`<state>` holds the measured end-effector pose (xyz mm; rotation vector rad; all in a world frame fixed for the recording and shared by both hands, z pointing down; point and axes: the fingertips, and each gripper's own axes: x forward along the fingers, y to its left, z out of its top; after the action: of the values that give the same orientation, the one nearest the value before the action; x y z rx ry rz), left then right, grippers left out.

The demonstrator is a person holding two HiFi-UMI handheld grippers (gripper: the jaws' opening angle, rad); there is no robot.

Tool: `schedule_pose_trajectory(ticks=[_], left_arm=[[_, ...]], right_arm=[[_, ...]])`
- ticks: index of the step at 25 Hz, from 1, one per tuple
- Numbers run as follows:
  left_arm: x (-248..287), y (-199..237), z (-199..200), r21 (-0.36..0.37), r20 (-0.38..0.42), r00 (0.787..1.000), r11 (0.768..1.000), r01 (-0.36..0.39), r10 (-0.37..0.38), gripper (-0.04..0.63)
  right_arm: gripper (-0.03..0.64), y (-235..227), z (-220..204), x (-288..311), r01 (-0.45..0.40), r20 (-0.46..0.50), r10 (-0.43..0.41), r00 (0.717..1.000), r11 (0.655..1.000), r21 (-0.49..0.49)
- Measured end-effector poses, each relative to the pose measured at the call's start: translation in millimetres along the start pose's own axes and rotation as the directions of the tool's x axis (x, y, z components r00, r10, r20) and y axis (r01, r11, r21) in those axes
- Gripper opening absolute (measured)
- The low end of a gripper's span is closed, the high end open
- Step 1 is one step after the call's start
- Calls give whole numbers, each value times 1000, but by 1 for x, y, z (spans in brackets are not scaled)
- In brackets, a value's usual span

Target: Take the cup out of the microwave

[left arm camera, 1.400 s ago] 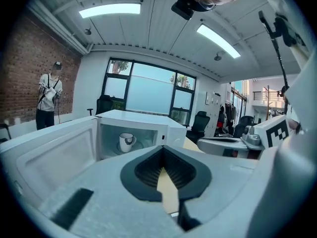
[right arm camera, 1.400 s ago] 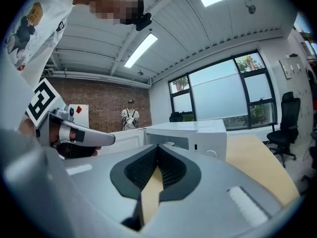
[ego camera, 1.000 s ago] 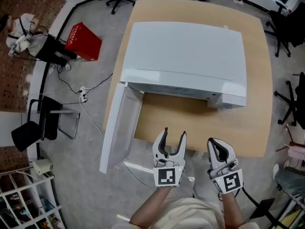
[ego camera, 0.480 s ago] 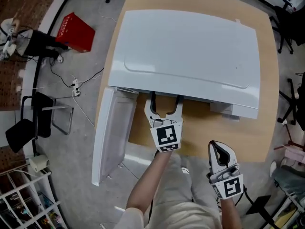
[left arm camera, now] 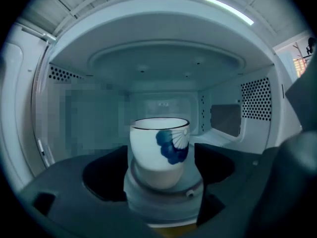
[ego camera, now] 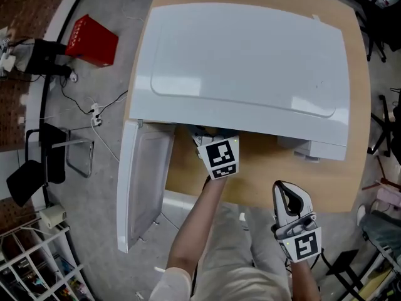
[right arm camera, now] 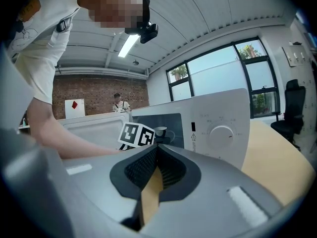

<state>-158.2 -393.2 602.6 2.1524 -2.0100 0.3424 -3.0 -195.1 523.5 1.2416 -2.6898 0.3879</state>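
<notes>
Cup [left arm camera: 159, 150] stood upright on the turntable [left arm camera: 166, 198] inside the microwave [ego camera: 244, 61], about the middle of the cavity, white with a blue mark on its side. The door [ego camera: 143, 180] hung open at the left, and the microwave sat on the table [ego camera: 269, 175].

The left gripper [ego camera: 217, 155] was reached into the opening, its front end hidden under the microwave's top in the head view. In its own view the jaws stood wide, one on each side of the cup, with dark gaps between them and the cup's wall, so they flanked it without gripping. The right gripper [ego camera: 290, 196] hung near the person, right of the left arm and clear of the table's near edge, jaws pressed together on nothing.

By my reading the task was near its midpoint. The door was open and the reach was made. The squeeze on the cup, the lift off the turntable and the draw out through the opening were not yet done, and the cup was not yet moved from its place.
</notes>
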Motion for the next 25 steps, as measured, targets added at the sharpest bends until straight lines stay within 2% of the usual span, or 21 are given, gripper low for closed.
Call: schedule_pose_trajectory(ticks=[4,7,19,25], left_arm=[[12,1,-6,29,-21,1000,1000,-7,8,412],[13,3,-8,59,-27,999,998,-19,21,371],[-4,-3,-10,81,-10,1000,997,20,-19,368],[-25,-4,-3,66,12,999,997,34,-34,368]], right_arm=[[6,2,-2,0,1,-7,-1,1000,1000,6],[6,2,-5,-1,7,-9,-7,1000,1000,10],[6,1,-5,-6,15,-31,-15,999,1000,-13],[5,4,1,-6,24,-38,-26,999,997,-72]])
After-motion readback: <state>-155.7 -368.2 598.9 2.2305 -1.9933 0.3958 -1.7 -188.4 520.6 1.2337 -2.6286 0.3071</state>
